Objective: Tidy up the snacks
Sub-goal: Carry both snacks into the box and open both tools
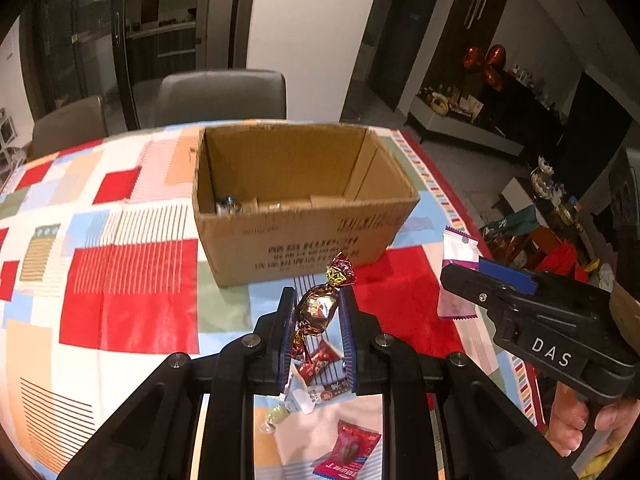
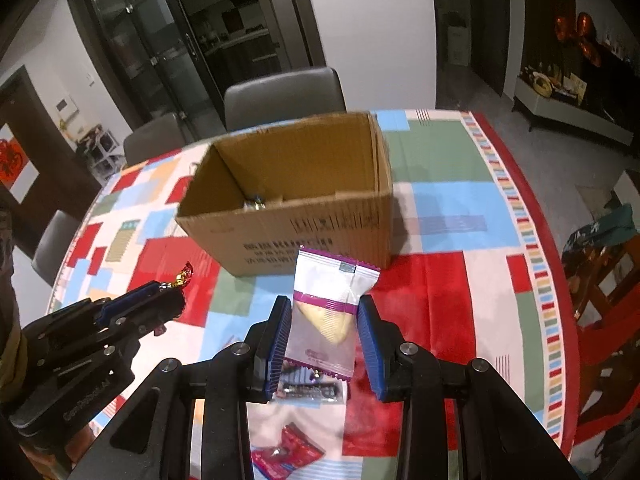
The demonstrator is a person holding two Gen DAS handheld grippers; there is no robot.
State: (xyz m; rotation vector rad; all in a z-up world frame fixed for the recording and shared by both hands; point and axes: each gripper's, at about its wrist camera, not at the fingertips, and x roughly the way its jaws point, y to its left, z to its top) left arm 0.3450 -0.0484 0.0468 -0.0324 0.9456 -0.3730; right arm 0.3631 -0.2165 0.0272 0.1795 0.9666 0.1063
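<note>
Both tools loaded, both short of the cardboard box (image 1: pixel 304 204) on the worktop (image 1: pixel 132 280). Left tool (image 1: pixel 316 312) is clamped on a foil-wrapped candy (image 1: pixel 318 308), long axis running fwd/up along the fingers, twisted end poking past the tips toward the box. Right tool (image 2: pixel 324 320) pinches a white-purple snack packet (image 2: pixel 328 304), long axis upright, top edge leaning at the box front wall.

Key relation: box sits straight ahead of both tools, opening up, near wall between tips and cavity, so either load likely has to go up and over that rim before release (my guess, not seen). Left tool looks about as near as the right; can't rank them firmly. Candy is small and rigid-ish, should drop clean; packet is floppy, could catch on the rim.

Counts: 1 box, 2 tools, 1 candy held, 1 packet held. Inside box: at least 1 shiny item (image 2: pixel 254 202) at the left corner, rest hidden. Loose on worktop under the tools: approx 4 wrapped snacks, incl. a red packet (image 1: pixel 346 454) (others partly covered, count shaky). 2 grey chairs (image 1: pixel 220 96) behind.
</note>
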